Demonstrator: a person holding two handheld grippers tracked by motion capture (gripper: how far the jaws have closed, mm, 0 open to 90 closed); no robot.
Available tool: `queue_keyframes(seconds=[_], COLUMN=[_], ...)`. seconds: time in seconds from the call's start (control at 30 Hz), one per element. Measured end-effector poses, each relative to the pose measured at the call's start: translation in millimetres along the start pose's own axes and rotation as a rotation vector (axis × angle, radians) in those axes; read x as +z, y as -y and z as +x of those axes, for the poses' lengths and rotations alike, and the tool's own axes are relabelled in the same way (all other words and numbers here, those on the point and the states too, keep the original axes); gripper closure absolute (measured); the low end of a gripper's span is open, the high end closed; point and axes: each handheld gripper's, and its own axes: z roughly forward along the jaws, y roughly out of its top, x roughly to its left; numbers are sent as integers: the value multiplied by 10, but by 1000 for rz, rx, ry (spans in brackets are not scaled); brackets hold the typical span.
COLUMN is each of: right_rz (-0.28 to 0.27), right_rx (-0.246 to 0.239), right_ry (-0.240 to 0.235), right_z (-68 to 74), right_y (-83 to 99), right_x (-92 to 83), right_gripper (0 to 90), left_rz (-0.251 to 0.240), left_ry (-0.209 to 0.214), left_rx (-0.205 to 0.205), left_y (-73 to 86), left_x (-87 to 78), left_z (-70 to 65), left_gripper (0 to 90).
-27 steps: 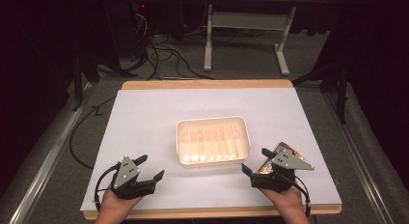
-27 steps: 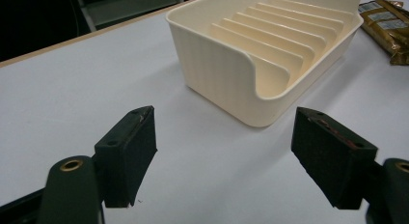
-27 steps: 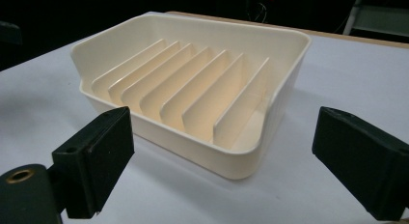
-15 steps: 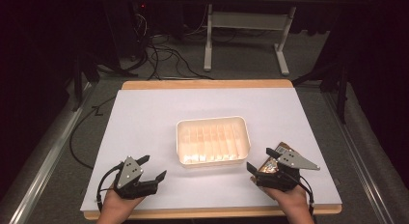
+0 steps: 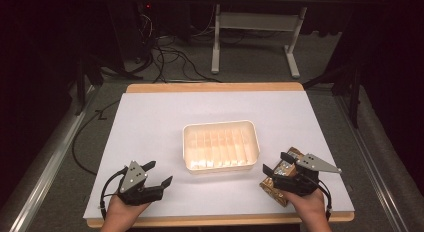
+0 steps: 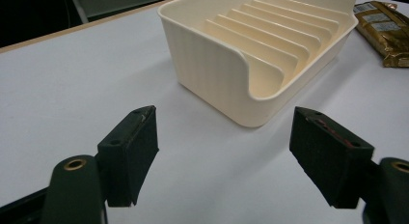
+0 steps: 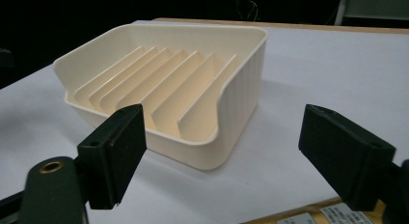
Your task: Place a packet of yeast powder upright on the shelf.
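Left gripper [image 5: 159, 174] near the table's [image 5: 150, 117] left front edge, jaws spread wide, nothing between them, aimed at the tray. Cream ribbed divider tray [image 5: 220, 145] sits mid-table, slightly right of centre, empty slots. Right gripper [image 5: 276, 163] near right front edge, jaws spread apart, hovering over a gold foil packet [image 5: 272, 188] lying just right of the tray, not pinched.

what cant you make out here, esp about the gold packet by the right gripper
- Gold packet, high view: the right gripper and hand cover most of it.
- Its label text, left gripper view: too small, cut by the edge.
- Slotted cream tray: the floor between its dividers is hidden.
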Motion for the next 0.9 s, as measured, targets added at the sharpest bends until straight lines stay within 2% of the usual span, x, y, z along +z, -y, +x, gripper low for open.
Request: queue_keyframes(seconds=[0.23,0.47,0.53,0.83,0.9], right_rz=[-12,-23,-31,-11,-5], right_rx=[32,66,78,105,132], right_ry=[25,60,70,119,140], right_z=[-170,-329,-391,-546,-639], right_y=[11,29,37,75,98], right_x=[-79,-166,-205,-238,-246], right_gripper=[229,303,351,382,382], left_rz=[1,1,0,-9,-8], left_ry=[-2,-5,-4,-7,-7], left_rx=[3,8,6,-1,0], left_y=[4,7,7,-3,-1], left_x=[2,3,5,-27,-25], left_z=[4,-1,-1,13,15], left_gripper=[258,258,258,258,258])
